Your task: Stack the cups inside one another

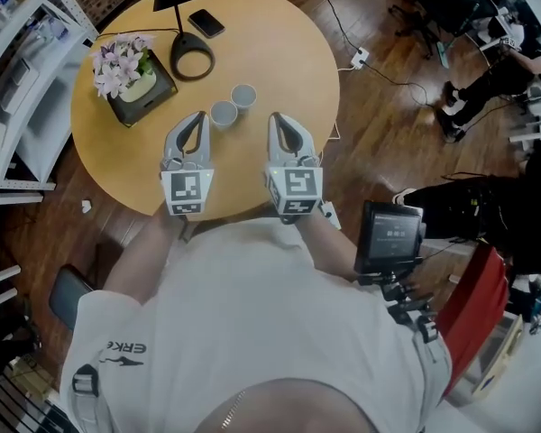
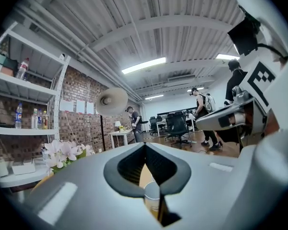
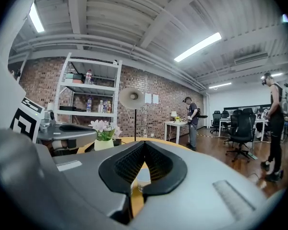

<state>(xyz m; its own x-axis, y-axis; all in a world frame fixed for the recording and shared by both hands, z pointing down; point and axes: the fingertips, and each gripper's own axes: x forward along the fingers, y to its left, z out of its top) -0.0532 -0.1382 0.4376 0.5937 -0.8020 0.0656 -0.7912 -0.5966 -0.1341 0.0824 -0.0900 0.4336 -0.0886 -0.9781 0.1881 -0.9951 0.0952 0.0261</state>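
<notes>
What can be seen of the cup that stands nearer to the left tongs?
This cup is small, round and pale grey, and looks empty. It stands upright, mouth up, on the round wooden table, just ahead of the shut left tongs, which do not touch it. The other cup stands close beside it; whether they touch cannot be told.

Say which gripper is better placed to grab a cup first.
Left, probably: the left gripper, shut and empty, has its tips beside the nearer cup; the right gripper, also shut, sits farther from it and the other cup.
</notes>
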